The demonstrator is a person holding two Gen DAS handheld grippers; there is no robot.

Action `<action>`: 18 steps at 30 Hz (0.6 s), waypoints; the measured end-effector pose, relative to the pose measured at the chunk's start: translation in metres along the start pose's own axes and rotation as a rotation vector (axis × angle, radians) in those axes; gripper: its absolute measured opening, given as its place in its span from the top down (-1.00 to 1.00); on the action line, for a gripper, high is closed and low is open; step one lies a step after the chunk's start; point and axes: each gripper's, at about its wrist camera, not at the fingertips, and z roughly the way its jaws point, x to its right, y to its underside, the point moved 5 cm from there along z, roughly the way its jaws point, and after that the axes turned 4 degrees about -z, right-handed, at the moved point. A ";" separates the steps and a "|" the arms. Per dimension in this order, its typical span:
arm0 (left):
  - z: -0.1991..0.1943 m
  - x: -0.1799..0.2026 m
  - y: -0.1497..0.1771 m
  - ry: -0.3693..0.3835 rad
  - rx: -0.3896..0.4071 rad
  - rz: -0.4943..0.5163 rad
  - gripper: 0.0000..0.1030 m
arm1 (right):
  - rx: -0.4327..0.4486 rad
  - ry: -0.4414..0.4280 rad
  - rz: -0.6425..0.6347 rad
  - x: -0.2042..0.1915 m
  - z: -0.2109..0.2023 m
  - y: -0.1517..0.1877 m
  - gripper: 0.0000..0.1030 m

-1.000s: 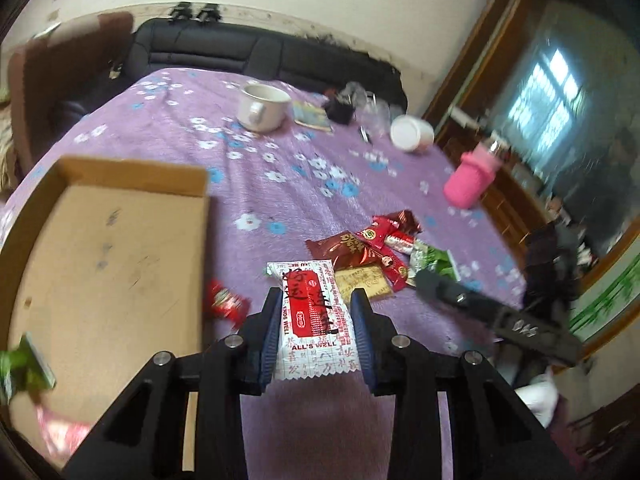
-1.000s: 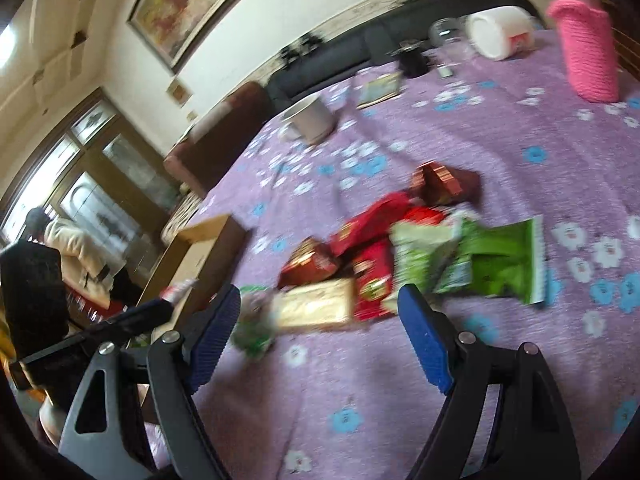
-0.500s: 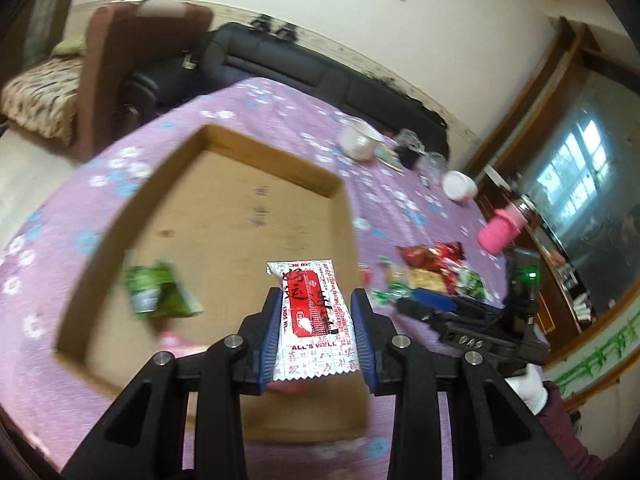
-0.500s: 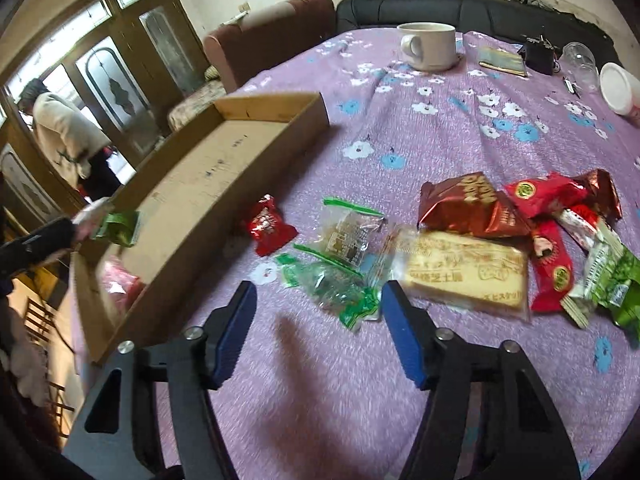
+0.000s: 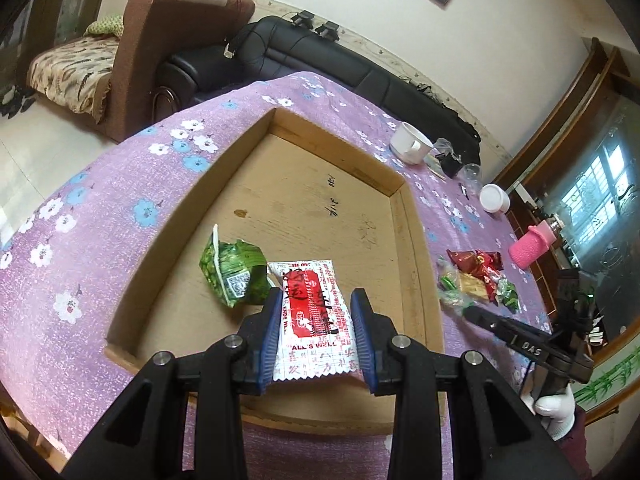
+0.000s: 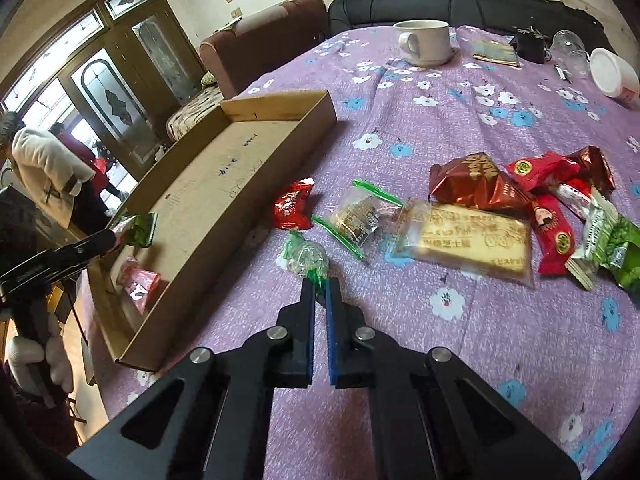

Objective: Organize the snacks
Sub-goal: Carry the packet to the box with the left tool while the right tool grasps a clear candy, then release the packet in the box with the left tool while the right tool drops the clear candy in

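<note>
The left gripper [image 5: 316, 320] hangs over the cardboard tray [image 5: 412, 240], pads clamped on a red-and-white snack packet [image 5: 314, 312] held flat, label up, apparently ready to drop beside the green pea bag [image 5: 234, 276] at its ten o'clock. Over on the floral tablecloth [image 6: 460, 360], the right gripper [image 6: 320, 292] has its fingers pinched nearly together on the tail of a clear green-ended sweet wrapper [image 6: 306, 256]. The main snack pile [image 6: 520, 208] waits at its two o'clock, well outside the tray
</note>
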 end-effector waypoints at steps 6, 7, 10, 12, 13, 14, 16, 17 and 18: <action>-0.004 -0.004 0.002 -0.008 0.008 0.010 0.35 | 0.040 0.045 -0.026 -0.008 -0.003 -0.009 -0.21; -0.004 -0.004 0.002 -0.007 0.007 0.012 0.34 | 0.041 0.054 -0.037 -0.010 -0.001 -0.011 -0.21; -0.002 0.001 0.005 -0.001 -0.008 0.043 0.31 | 0.010 0.079 -0.066 -0.016 0.012 -0.013 -0.21; -0.001 0.006 0.009 -0.018 -0.024 0.074 0.30 | -0.027 0.103 -0.075 -0.017 0.021 -0.012 -0.19; 0.000 0.007 0.010 -0.031 -0.033 0.086 0.30 | -0.034 0.112 -0.075 -0.017 0.023 -0.010 0.05; 0.000 0.006 0.012 -0.036 -0.042 0.087 0.28 | -0.040 0.124 -0.072 -0.016 0.024 -0.007 0.25; -0.003 0.004 0.012 -0.035 -0.040 0.072 0.25 | -0.040 0.114 -0.052 -0.014 0.021 -0.003 0.66; -0.006 0.004 0.011 -0.031 -0.032 0.066 0.25 | -0.028 0.113 -0.043 -0.012 0.017 -0.002 0.67; -0.010 0.004 0.010 -0.026 -0.021 0.060 0.23 | -0.016 0.115 -0.038 -0.011 0.012 -0.001 0.67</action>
